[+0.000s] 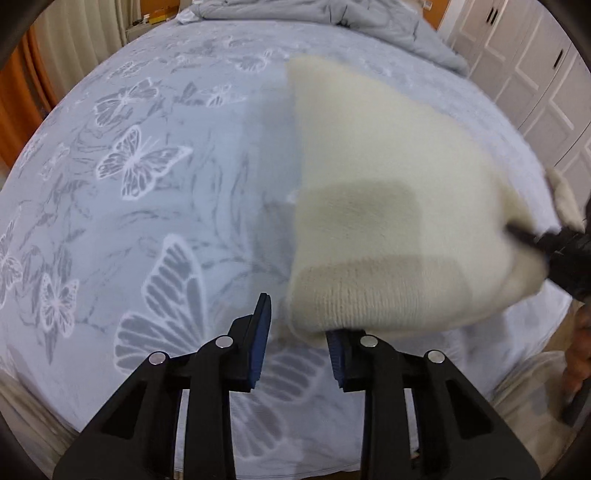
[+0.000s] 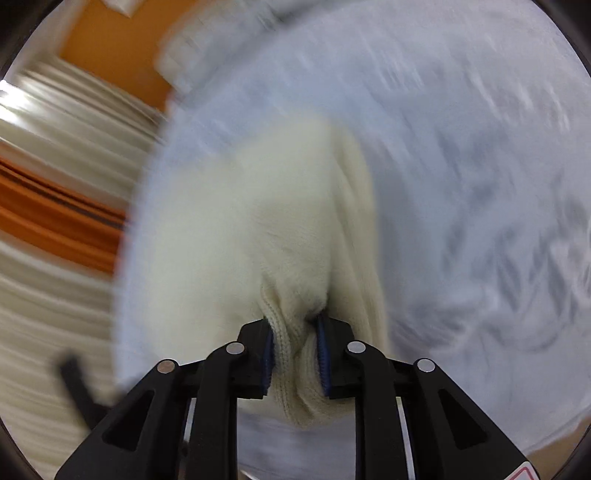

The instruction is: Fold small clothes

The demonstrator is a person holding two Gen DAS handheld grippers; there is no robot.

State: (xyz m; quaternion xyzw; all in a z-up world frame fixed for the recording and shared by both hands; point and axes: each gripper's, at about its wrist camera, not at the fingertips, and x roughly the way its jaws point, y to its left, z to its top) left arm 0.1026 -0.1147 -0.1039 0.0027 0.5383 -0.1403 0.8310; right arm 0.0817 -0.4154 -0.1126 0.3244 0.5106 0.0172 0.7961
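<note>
A cream knitted garment [image 1: 388,206] lies on the bed, its ribbed hem nearest my left gripper. My left gripper [image 1: 299,328] is open and empty; the hem's corner lies over its right fingertip. My right gripper [image 2: 295,347] is shut on a bunched ribbed edge of the cream garment [image 2: 255,236]. In the left wrist view the right gripper [image 1: 524,234] grips the garment's right side and lifts it. The right wrist view is heavily blurred by motion.
The bed has a pale blue cover with a butterfly print [image 1: 140,162]. A rumpled grey duvet [image 1: 332,18] lies at the far end. White wardrobe doors [image 1: 535,74] stand at the right. Cream and orange curtains [image 2: 55,184] hang beside the bed.
</note>
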